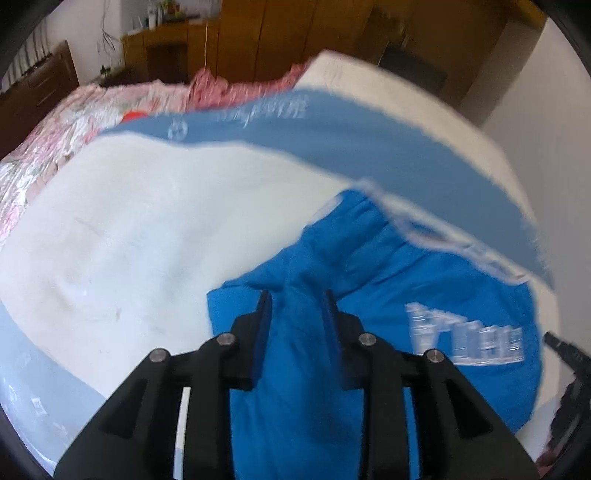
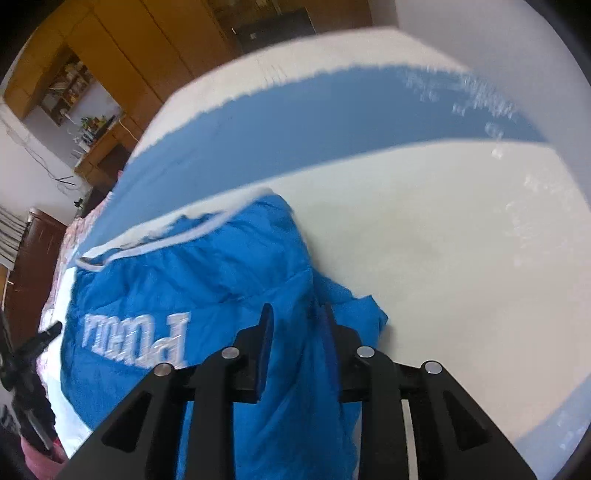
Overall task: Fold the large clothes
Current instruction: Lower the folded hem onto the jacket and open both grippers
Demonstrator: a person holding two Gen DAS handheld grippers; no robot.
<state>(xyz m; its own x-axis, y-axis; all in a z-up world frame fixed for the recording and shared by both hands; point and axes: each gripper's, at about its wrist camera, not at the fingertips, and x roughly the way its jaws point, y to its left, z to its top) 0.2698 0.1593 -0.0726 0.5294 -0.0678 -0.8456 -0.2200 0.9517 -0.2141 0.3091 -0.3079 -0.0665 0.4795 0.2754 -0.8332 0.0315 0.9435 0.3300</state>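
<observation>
A bright blue garment (image 1: pixel 369 295) with white lettering and a white-trimmed edge lies bunched on a white bed cover (image 1: pixel 155 229). In the left wrist view my left gripper (image 1: pixel 296 297) points down at it, and a raised fold of the blue cloth fills the narrow gap between its fingers. The right wrist view shows the same garment (image 2: pixel 192 280), and my right gripper (image 2: pixel 297 310) is shut on another raised fold near the garment's right corner. The other gripper's black tip shows at the edge of each view.
The white cover carries a wide blue band (image 1: pixel 351 147) with pale print across its far side. A pink floral quilt (image 1: pixel 74 122) lies at the far left of the bed. Wooden cabinets (image 1: pixel 280 33) and a white wall (image 1: pixel 546 110) stand behind the bed.
</observation>
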